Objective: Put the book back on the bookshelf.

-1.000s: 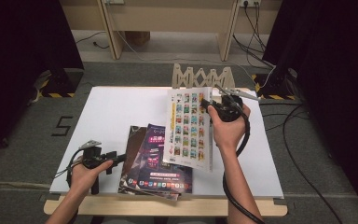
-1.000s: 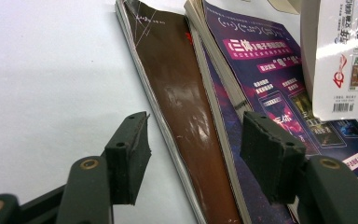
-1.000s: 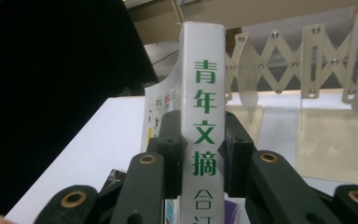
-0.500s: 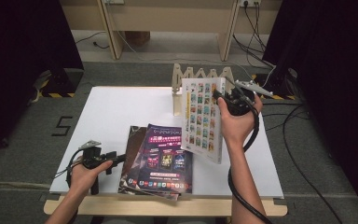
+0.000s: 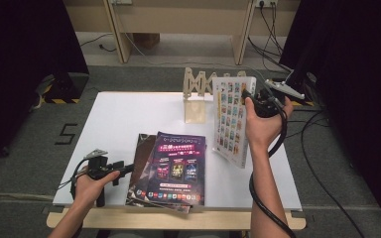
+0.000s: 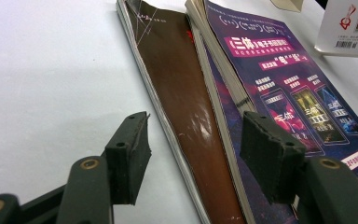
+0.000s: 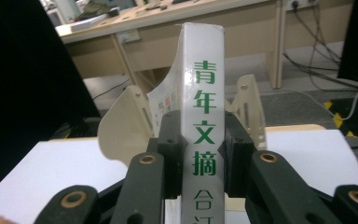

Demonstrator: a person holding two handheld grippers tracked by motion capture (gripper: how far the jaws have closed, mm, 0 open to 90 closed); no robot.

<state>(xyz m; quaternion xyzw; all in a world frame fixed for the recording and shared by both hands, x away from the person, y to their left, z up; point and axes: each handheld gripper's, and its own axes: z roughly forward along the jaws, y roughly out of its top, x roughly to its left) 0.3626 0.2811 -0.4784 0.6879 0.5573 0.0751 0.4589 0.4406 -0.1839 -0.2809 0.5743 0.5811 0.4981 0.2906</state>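
My right gripper [image 5: 250, 96] is shut on a thick white book [image 5: 232, 119] with a grid of small covers on its face, held upright above the table's right side. In the right gripper view its white spine [image 7: 204, 126] with green characters stands clamped between the jaws. A cream wooden rack [image 5: 198, 94] stands just behind and left of the book. My left gripper [image 5: 126, 168] rests open at the front left, its jaws facing the left edge of a magazine stack: a purple one [image 5: 174, 166] on a brown one [image 5: 141, 158]. The left gripper view shows the brown cover [image 6: 186, 116] between the pads.
The white table top [image 5: 129, 114] is bare at the left and behind the magazines. Its wooden front edge [image 5: 178, 220] is close to both forearms. Cables [image 5: 268, 208] trail from the right gripper. Desk legs and dark screens stand beyond the table.
The right gripper has raised the white book from a lean to upright and carried it right and back toward the rack. The left gripper has stayed by the magazines.
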